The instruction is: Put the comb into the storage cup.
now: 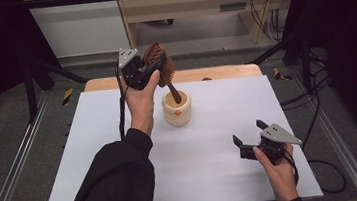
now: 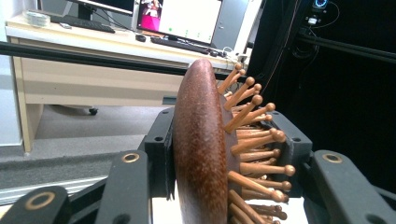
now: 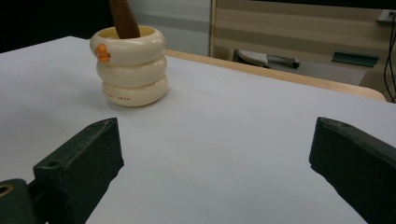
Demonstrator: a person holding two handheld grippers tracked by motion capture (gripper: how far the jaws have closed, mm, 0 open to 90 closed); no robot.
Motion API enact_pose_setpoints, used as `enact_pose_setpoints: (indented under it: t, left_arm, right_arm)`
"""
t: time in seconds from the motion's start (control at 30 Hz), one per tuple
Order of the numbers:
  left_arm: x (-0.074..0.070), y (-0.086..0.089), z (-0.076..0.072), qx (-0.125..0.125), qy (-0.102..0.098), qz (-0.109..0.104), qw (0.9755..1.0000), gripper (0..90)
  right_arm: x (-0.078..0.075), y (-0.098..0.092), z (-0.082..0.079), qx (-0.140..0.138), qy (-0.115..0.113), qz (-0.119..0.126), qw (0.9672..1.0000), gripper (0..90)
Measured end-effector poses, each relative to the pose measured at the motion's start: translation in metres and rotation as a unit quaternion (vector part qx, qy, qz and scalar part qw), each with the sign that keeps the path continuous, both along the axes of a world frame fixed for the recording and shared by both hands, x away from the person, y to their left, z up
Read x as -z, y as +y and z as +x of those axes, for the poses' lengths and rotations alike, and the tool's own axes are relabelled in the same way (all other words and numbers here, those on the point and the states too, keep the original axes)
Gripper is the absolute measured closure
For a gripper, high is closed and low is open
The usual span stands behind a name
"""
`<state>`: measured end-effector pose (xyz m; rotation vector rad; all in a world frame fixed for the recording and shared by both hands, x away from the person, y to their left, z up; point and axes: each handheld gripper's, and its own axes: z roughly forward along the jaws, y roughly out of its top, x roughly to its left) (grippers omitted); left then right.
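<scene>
A brown wooden hairbrush (image 1: 161,67) stands tilted with its handle down inside a cream ribbed cup (image 1: 177,109) near the table's middle. My left gripper (image 1: 150,69) is shut on the brush's head above the cup. In the left gripper view the brush head (image 2: 201,149) with its wooden pins fills the space between the jaws, pads pressed on both sides. My right gripper (image 1: 249,134) rests open near the front right of the table, nothing between its jaws. In the right gripper view the cup (image 3: 130,65) with an orange mark sits ahead to the left, the brush handle (image 3: 123,17) rising out of it.
The white table top (image 1: 124,176) has a wooden strip along its far edge (image 1: 224,72). Black curtains and metal frame rails flank the table. A desk with monitors (image 2: 180,18) stands beyond it.
</scene>
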<state>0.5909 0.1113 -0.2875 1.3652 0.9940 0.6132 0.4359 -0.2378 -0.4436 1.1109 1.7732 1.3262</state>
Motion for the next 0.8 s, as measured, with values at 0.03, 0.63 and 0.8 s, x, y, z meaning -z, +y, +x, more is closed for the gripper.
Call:
enact_pose_setpoints:
  t: [0.03,0.63,0.8]
  left_arm:
    - [0.001,-0.001,0.0,0.0,-0.002,0.004,1.0,50.9]
    - [0.019,-0.004,0.003,-0.003,0.01,0.029,0.9995,50.6]
    - [0.022,-0.005,0.002,-0.004,0.007,0.034,0.9994,50.7]
  right_arm:
    - [0.0,0.0,0.0,0.0,0.0,0.0,1.0,3.0]
    - [0.001,0.001,0.0,-0.002,0.002,-0.003,1.0,3.1]
    - [0.001,0.001,0.0,-0.003,0.002,-0.002,1.0,3.1]
